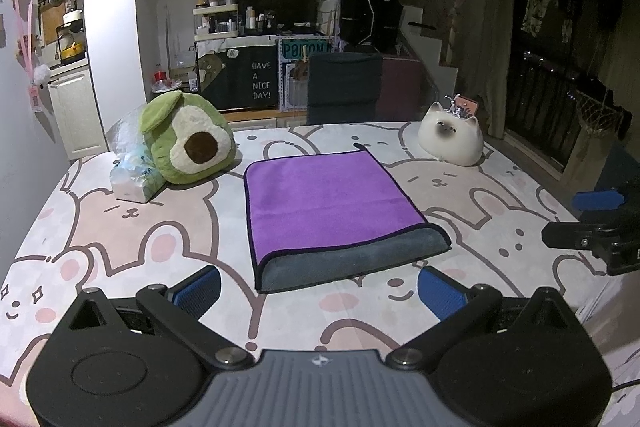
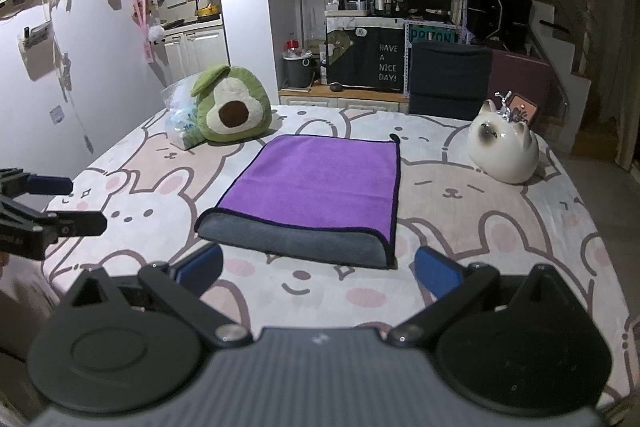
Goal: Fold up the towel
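A towel [image 1: 332,203], purple on top and grey underneath, lies folded flat in the middle of the bunny-print table; its grey fold edge faces me. It also shows in the right wrist view [image 2: 320,183]. My left gripper [image 1: 318,291] is open and empty, just short of the towel's near edge. My right gripper [image 2: 318,273] is open and empty, also just short of the near edge. The right gripper also shows at the right edge of the left wrist view [image 1: 592,219], and the left gripper at the left edge of the right wrist view [image 2: 60,203].
A green avocado plush [image 1: 186,143] and a plastic tissue pack [image 1: 132,167] sit at the far left of the table [image 1: 120,227]. A white cat figurine [image 1: 450,139] sits at the far right. A dark chair [image 1: 344,87] stands behind the table.
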A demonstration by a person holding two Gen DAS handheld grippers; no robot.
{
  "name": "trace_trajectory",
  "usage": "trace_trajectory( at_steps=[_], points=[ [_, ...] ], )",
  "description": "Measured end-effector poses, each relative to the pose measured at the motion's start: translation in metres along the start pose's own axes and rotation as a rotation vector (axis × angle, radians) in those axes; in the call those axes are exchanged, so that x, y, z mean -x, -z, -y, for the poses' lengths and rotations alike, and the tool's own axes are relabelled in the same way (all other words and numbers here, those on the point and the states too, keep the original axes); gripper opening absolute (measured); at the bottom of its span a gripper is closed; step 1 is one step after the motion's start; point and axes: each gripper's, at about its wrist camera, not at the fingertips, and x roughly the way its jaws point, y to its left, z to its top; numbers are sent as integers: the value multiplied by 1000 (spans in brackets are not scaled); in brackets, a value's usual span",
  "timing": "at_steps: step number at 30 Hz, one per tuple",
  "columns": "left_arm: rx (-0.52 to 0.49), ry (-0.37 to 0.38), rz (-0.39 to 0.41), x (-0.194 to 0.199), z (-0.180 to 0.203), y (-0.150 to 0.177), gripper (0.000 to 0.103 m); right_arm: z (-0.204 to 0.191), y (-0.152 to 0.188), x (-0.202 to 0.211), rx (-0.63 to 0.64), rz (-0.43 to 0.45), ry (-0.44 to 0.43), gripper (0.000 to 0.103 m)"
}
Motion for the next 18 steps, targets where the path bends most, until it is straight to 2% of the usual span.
trace_trajectory(
  at_steps=[11, 18],
  points=[
    [-36, -20, 10, -12, 4, -17, 103, 2, -12, -5, 37, 40, 37, 103],
    [-12, -19, -6, -25, -2, -25, 103, 5, -18, -14, 58, 50, 44, 103]
  ],
)
